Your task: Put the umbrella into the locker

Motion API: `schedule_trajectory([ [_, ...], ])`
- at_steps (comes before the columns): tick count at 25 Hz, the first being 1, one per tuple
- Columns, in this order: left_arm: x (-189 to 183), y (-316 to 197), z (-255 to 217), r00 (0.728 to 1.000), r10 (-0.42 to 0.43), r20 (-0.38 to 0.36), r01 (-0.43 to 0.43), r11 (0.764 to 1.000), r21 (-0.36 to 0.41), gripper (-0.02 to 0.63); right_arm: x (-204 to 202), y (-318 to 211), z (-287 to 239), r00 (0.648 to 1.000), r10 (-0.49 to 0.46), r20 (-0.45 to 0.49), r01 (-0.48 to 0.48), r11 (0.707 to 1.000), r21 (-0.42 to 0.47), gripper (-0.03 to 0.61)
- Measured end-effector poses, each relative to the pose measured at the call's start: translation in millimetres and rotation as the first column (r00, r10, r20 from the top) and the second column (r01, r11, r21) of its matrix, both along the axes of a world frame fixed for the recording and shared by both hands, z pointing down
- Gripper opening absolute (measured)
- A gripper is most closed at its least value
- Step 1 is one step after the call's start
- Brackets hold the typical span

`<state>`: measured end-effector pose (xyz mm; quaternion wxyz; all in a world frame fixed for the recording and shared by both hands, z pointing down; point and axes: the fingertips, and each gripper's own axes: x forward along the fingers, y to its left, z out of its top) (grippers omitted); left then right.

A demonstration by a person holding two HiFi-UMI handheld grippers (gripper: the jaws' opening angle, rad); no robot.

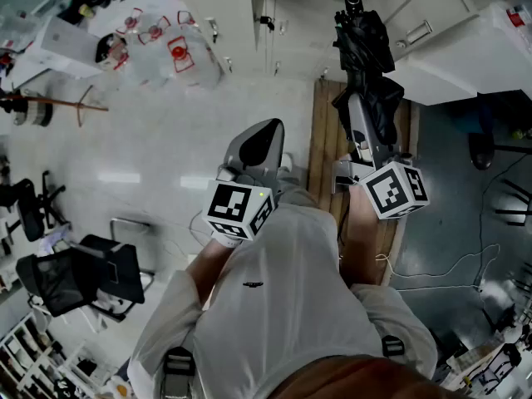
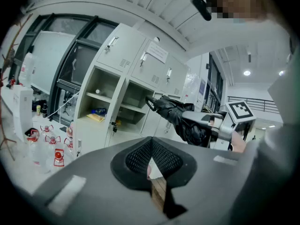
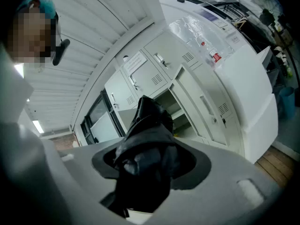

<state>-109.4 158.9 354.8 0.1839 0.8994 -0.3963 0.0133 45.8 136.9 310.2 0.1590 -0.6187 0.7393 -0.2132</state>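
pale floor (image 1: 150,152), open grey lockers (image 2: 121,50); right gripper (image 1: 362,130) clamps umbrella (image 1: 366,44), seemingly folded.

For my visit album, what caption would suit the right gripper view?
Right tool clamped on a folded black umbrella, aimed at the open locker ahead.

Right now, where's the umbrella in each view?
Head view: umbrella at the top, right of centre, held in the right gripper.
Left gripper view: umbrella just right of centre, pointing towards the lockers.
Right gripper view: umbrella in the lower centre, between the jaws.
Shared landmark: the white lockers.
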Motion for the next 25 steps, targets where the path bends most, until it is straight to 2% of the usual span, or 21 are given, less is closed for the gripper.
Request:
schedule_trajectory([
  [4,-34.7,45.9,-1.2,1.0,-0.007,-0.02,0.007,1.0,0.014,0.014,-30.3,66.8,14.5,1.0,-0.009,0.022,0.009,0.999,-0.031,0.25],
  [8,-63.1,94.7,19.3,1.0,0.011,-0.02,-0.012,0.999,-0.038,0.014,-54.9,134.5,24.9,0.998,0.0,0.063,0.003,0.999,-0.054,0.25],
  [12,-72.1,131.9,29.8,0.999,0.047,-0.015,-0.048,0.996,-0.075,0.014,-64.1,189.7,32.9,0.992,0.024,0.124,-0.013,0.996,-0.088,0.25],
  [18,-52.9,146.6,18.0,0.997,0.074,-0.022,-0.075,0.997,-0.032,0.014,-48.6,214.6,32.2,0.993,0.016,0.119,-0.007,0.997,-0.072,0.252],
  [25,-28.3,148.6,4.9,0.999,0.038,-0.011,-0.038,0.999,-0.007,0.014,-32.2,215.9,37.9,0.993,-0.05,0.103,0.059,0.995,-0.086,0.252],
])
